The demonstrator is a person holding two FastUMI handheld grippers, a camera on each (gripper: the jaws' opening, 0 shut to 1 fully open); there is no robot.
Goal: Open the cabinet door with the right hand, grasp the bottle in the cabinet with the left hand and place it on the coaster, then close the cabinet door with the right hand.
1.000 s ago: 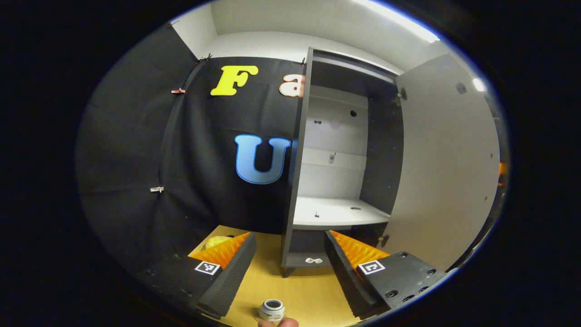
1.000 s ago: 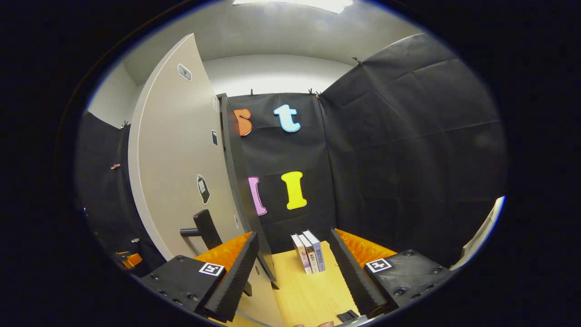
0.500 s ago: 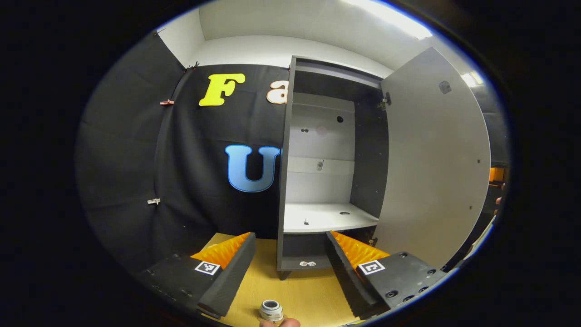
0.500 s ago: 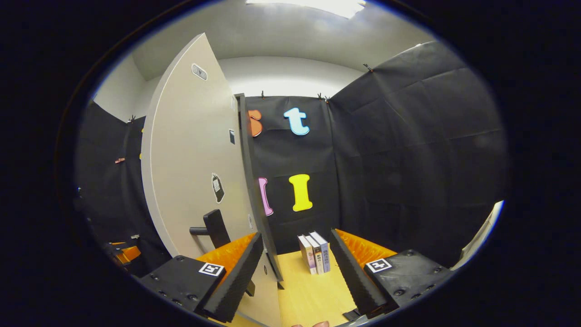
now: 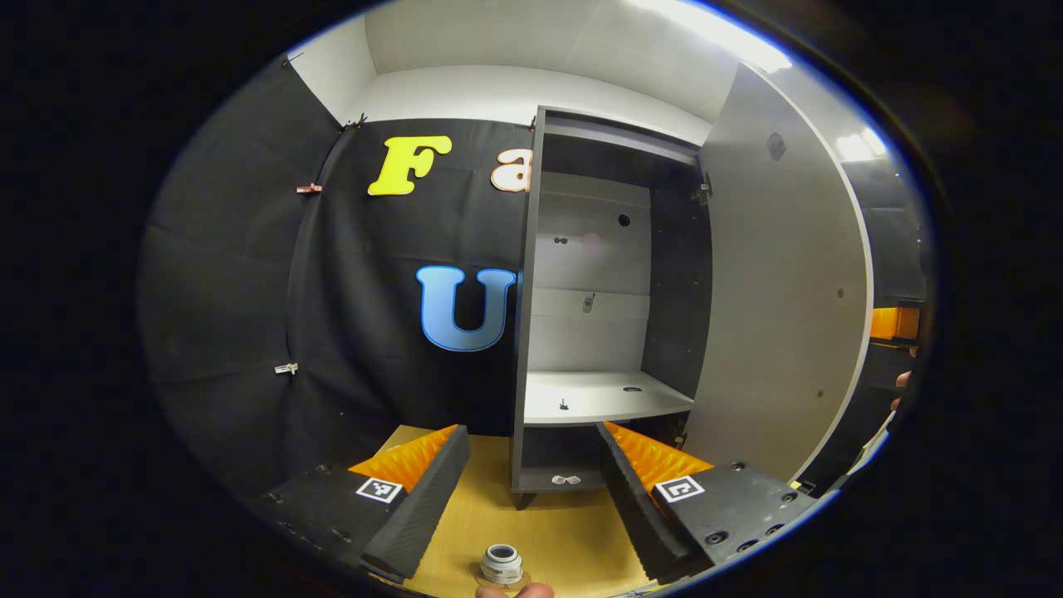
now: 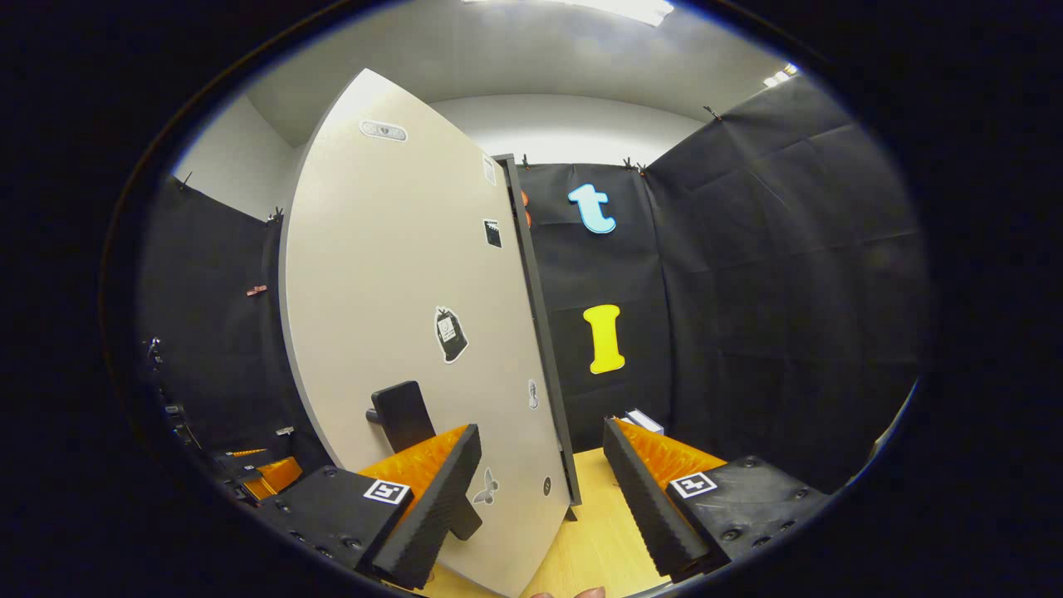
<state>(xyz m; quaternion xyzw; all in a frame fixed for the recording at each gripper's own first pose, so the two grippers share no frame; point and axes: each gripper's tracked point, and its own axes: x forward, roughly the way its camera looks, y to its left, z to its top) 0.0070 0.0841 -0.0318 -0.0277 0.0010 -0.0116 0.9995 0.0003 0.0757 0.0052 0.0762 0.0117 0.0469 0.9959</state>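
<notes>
Right gripper view: spread right gripper (image 6: pixel 540 490) straddles the cabinet door (image 6: pixel 399 316) edge, apparently to push it closed; left gripper (image 5: pixel 531 490) gapes empty

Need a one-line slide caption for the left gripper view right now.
Open left tongs face the cabinet, door ajar, shelf bare; bottle stands on the table below.

One cabinet (image 5: pixel 610 274), one door (image 6: pixel 407 332), one bottle (image 5: pixel 502 565), two tools.
</notes>
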